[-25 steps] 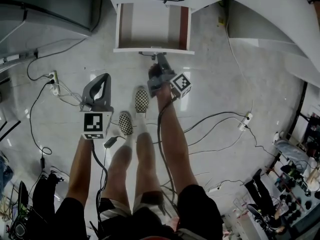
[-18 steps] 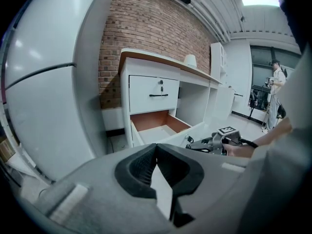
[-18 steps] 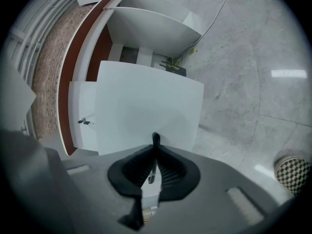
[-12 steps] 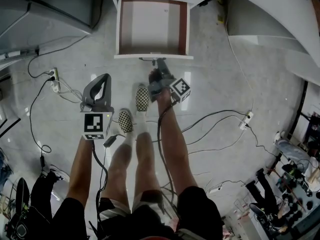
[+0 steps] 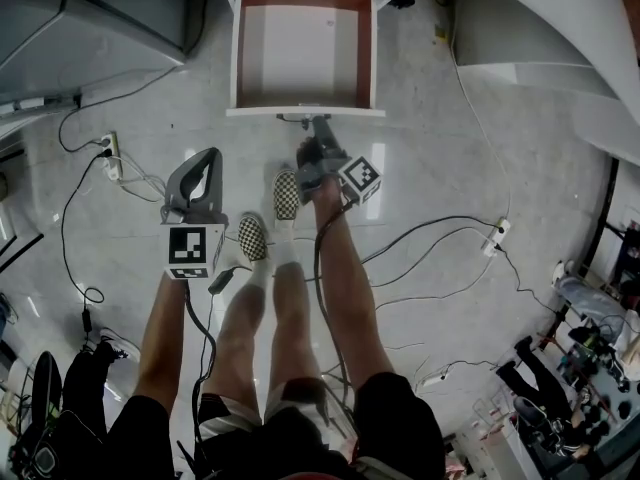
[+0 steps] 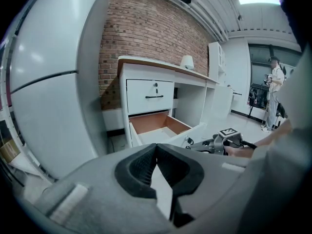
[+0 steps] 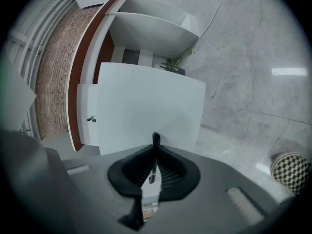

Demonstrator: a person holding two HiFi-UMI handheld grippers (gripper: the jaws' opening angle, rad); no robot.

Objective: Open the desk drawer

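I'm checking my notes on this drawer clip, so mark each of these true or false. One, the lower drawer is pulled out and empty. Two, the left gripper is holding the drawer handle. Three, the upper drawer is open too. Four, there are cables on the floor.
1. The lower drawer is pulled out and empty. True.
2. The left gripper holds the handle. False: the right gripper is shut on it; the left gripper hangs off to the side, jaws together on nothing.
3. The upper drawer is open too. False: it sits closed, flush with the desk front.
4. Cables lie on the floor. True.
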